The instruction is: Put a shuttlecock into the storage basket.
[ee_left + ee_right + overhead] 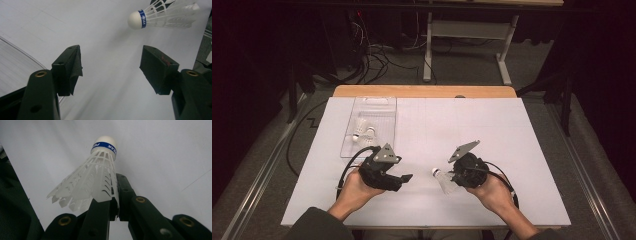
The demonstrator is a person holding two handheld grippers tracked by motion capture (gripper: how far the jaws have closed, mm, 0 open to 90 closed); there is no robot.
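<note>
High view first: we note a table (537, 150) covered in white, with a person's hands entering from the bottom, each holding a gripper. The right gripper (451, 176) pinches a white plastic shuttlecock (443, 181) by the edge of its skirt, the cork end pointing toward the left gripper (404, 178). In the right gripper view we confirm this: the jaws are pressed together on the skirt rim of the shuttlecock (90, 185), whose white cork carries a blue band and points away from the camera, above the white surface.

In the left gripper view we record the jaws spread wide and empty, with the same shuttlecock (162, 16) lying beyond them at upper right. A clear plastic tray (384, 107) sits at the far left of the table, near the left gripper; it contains two more shuttlecocks (363, 132), lying close together.
</note>
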